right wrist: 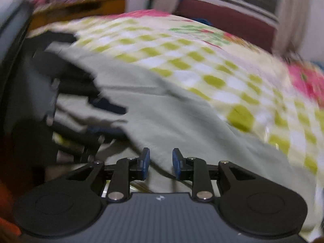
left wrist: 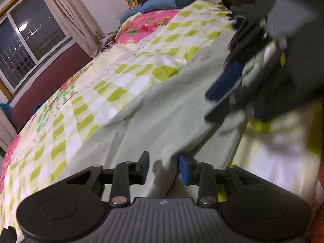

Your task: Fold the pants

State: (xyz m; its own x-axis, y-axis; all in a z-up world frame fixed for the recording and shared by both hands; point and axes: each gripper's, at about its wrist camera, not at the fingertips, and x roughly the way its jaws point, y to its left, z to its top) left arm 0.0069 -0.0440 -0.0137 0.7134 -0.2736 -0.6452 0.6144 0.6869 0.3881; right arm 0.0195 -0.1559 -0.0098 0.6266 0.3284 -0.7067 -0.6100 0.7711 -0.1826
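Pale green pants (left wrist: 162, 109) lie spread on a bed with a green-and-white checked sheet (left wrist: 113, 75). My left gripper (left wrist: 164, 168) is open, low over the near edge of the pants, with a fold of cloth between its blue pads but not pinched. My right gripper (right wrist: 160, 163) is open too, over the pants' edge (right wrist: 182, 121). In the left wrist view the right gripper (left wrist: 228, 101) shows at the right, blurred, with cloth between its fingers. In the right wrist view the left gripper (right wrist: 109, 117) shows at the left, blurred.
A blue pillow (left wrist: 168, 0) lies at the head of the bed against a dark headboard. A window (left wrist: 30, 40) with a beige curtain (left wrist: 68, 18) and a maroon wall panel run along the far side. A wooden piece of furniture (right wrist: 81, 10) stands beyond the bed.
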